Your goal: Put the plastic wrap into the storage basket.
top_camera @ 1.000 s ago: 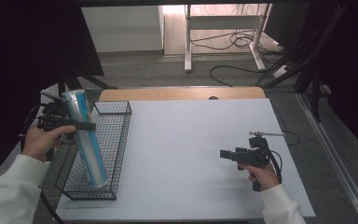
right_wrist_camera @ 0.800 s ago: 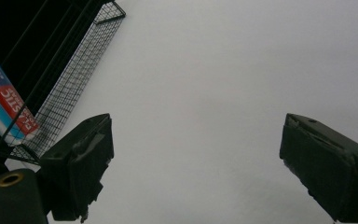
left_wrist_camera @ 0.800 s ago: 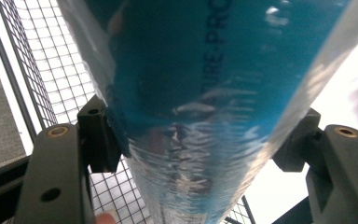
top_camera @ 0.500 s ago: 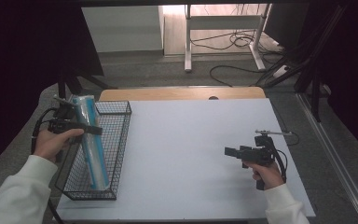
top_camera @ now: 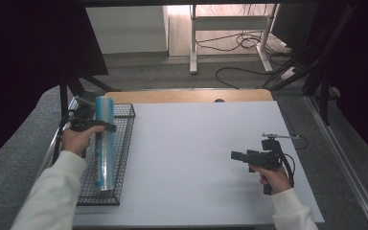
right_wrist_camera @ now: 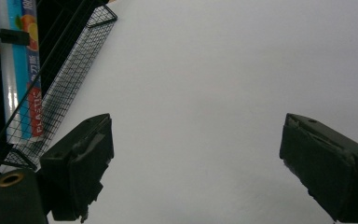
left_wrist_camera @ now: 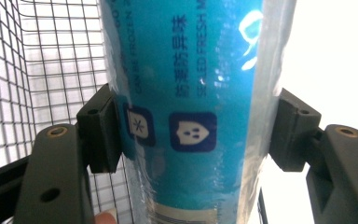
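My left gripper [top_camera: 106, 127] clamps its jaws on the tall blue plastic-wrapped roll [top_camera: 104, 143], which stands tilted in the black wire basket [top_camera: 124, 143] at the white counter's [top_camera: 196, 143] left edge, seemingly touching bottom. My right gripper [top_camera: 235, 155] rests well apart, jaws wide, empty.

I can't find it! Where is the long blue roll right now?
In the high view, the blue roll is at the table's left side, leaning in the black wire basket, pinched by the left claw.

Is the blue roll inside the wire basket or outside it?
Partly in: blue roll leans with its lower end inside the wire basket.
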A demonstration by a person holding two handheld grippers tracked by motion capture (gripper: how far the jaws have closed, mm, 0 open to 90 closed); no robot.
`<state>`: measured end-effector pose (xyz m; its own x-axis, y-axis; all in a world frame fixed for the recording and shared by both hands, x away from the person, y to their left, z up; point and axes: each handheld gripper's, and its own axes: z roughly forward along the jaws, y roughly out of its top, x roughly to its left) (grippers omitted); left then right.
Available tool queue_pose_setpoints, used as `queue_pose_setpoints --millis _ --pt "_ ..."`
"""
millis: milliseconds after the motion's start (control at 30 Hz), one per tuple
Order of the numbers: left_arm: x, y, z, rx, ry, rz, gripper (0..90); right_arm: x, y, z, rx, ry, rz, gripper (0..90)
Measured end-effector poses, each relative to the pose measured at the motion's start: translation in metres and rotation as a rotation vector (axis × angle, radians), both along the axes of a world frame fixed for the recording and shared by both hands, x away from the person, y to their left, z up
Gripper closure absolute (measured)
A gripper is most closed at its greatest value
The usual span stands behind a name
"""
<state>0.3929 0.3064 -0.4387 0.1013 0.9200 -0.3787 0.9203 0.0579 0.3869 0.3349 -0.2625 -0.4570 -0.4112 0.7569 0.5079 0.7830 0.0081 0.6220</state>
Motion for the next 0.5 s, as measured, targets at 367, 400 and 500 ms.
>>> queue_pose_setpoints --millis 367,400,500 --pt "0.020 -0.014 -0.033 0.062 0.069 0.044 31.3 0.002 0.001 -0.003 -0.010 0.007 -0.005 10.1" --pt "0.022 -0.015 -0.035 0.067 0.073 0.048 31.2 0.002 0.001 -0.003 -0.010 0.007 -0.007 10.0" --pt "0.025 -0.018 -0.041 0.108 0.088 0.057 30.1 0.002 0.000 -0.003 -0.012 0.007 -0.009 10.1"
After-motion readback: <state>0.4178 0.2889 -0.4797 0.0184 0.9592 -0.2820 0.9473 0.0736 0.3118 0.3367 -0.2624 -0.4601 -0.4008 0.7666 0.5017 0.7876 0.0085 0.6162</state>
